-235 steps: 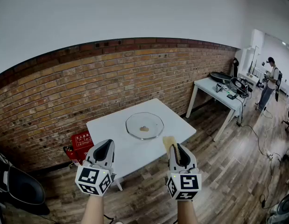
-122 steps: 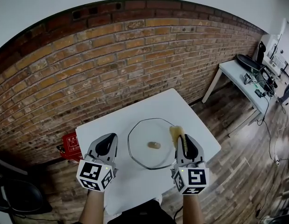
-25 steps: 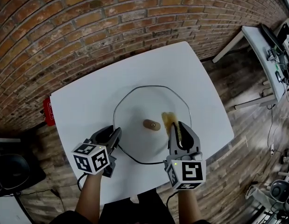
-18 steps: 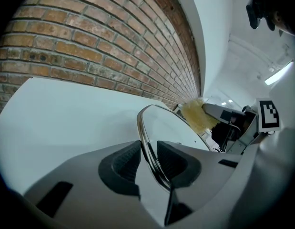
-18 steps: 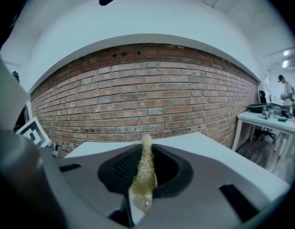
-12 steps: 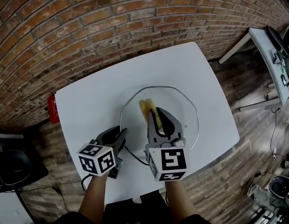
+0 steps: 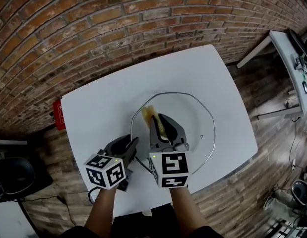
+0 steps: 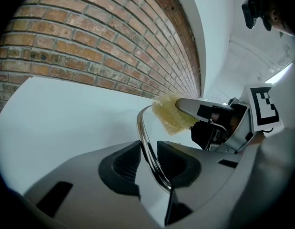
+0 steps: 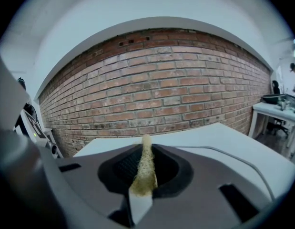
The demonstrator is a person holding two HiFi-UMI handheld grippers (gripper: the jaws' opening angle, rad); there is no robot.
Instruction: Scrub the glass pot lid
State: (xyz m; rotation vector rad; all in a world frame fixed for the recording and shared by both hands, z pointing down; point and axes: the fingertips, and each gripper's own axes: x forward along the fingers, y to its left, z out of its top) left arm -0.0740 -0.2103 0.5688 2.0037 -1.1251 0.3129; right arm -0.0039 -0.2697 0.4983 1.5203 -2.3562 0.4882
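Gripping the near-left rim of the glass pot lid [image 7: 193, 118], the left gripper [image 7: 129, 144] has its jaws clamped on that metal edge. Just beyond, the right gripper [image 7: 157, 122] pinches a yellow sponge [image 7: 149, 112] over the lid's left side. Beneath the lid lies a white table [image 7: 93, 108].

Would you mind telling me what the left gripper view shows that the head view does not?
Only the left gripper view shows the lid's rim pinched in the left gripper. Only the head view shows the lid's whole outline, the left gripper's marker cube and a red box beside the table. Both show the sponge clamped in the right gripper, the table and the brick wall.
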